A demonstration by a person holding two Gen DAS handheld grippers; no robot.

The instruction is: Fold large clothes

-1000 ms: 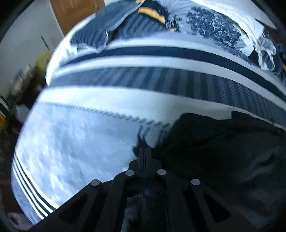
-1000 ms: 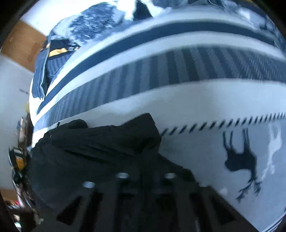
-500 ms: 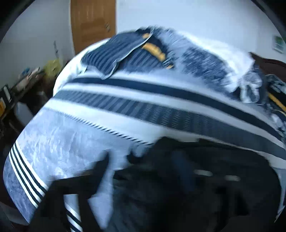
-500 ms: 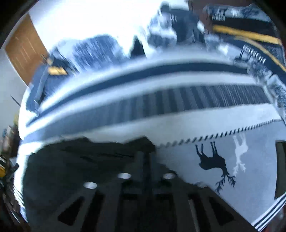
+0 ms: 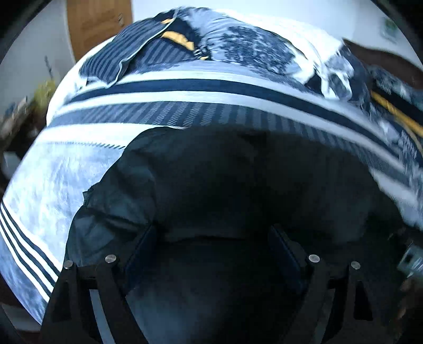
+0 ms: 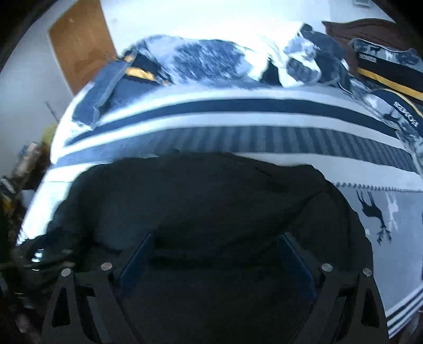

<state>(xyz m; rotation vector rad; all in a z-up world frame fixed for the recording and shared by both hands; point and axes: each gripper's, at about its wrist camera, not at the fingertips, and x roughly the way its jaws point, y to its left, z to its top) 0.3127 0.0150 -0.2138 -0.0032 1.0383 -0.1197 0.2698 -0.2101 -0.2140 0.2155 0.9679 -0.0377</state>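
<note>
A large dark garment (image 5: 238,180) lies folded in a broad heap on the blue and white striped bed cover (image 5: 185,95). In the left wrist view my left gripper (image 5: 211,238) hangs above its near part with the fingers spread wide. The cloth shows below the gap and is not pinched. In the right wrist view the same garment (image 6: 198,198) fills the middle. My right gripper (image 6: 216,246) is over its near edge with its jaws opening, and the pads are clear of the cloth.
Pillows and crumpled bedding (image 6: 206,60) are piled at the far end of the bed, with a brown headboard (image 6: 364,29) at the right. A wooden door (image 5: 97,23) stands behind. Clutter sits on the floor to the left (image 5: 15,119). A deer print (image 6: 372,211) marks the cover right of the garment.
Both grippers were shut on the garment's far edge and have let go and opened wide. They pulled back and rose, so more of the garment and bed now shows.
</note>
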